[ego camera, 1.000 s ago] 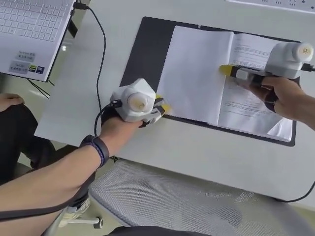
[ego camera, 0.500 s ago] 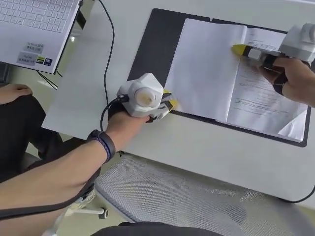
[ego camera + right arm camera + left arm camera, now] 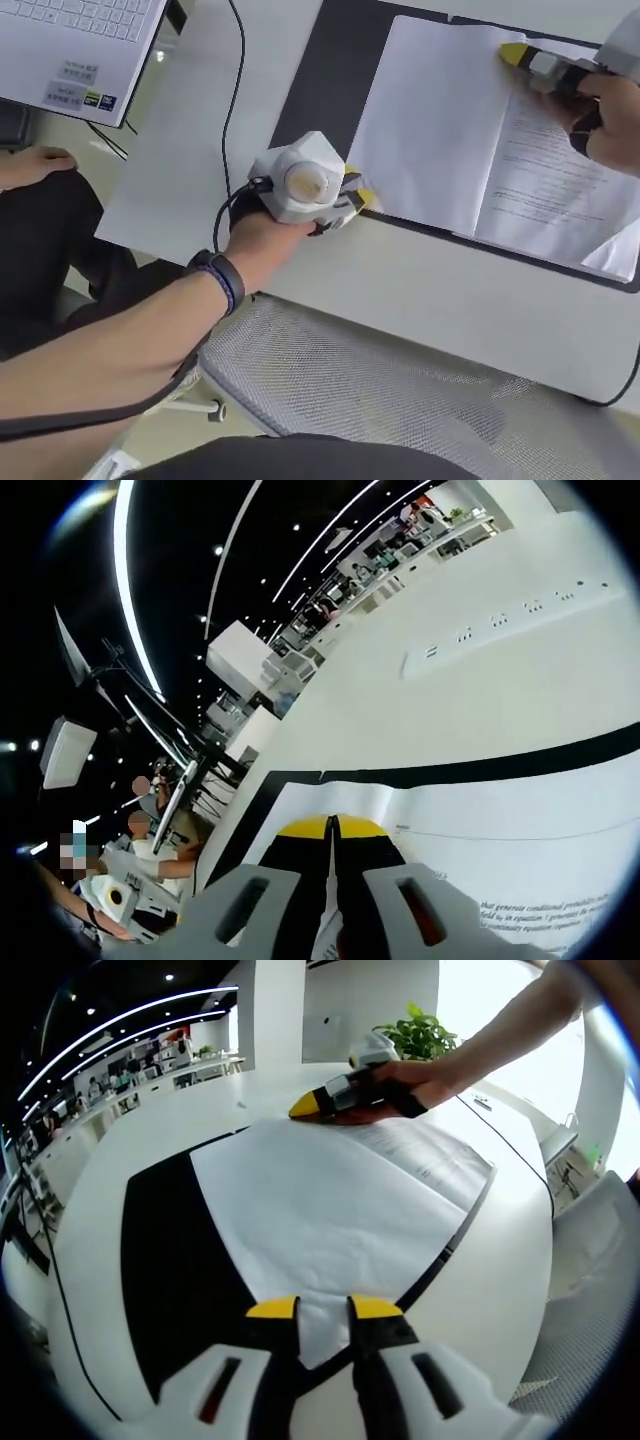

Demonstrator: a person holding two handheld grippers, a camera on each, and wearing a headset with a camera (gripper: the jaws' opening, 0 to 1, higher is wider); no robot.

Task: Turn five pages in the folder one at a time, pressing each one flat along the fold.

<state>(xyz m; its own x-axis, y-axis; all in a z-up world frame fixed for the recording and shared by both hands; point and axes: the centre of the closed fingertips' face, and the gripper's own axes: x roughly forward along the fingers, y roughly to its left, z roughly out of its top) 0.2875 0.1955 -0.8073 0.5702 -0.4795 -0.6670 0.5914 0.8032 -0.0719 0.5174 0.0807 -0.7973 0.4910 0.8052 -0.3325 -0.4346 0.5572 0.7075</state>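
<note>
A black folder (image 3: 320, 90) lies open on the white table, with a blank turned page (image 3: 430, 130) on its left and a printed page (image 3: 560, 180) on its right. My right gripper (image 3: 513, 52) is shut, and its yellow tips press on the fold near the pages' far end; it also appears (image 3: 305, 1107) across the sheet. In its own view the right gripper (image 3: 332, 825) rests on the paper (image 3: 500, 850). My left gripper (image 3: 358, 195) sits at the blank page's near corner. Its jaws stand narrowly open (image 3: 323, 1307), with the page's corner (image 3: 318, 1332) between them.
A white laptop (image 3: 70, 50) stands at the far left, and a black cable (image 3: 232, 90) runs past the folder to the left gripper. A mesh chair seat (image 3: 400, 390) lies below the table's near edge. A power strip (image 3: 500, 630) sits beyond the folder.
My right gripper has slid along the fold toward the far end of the pages. The left gripper has stayed at the page's near corner. The head camera has shifted.
</note>
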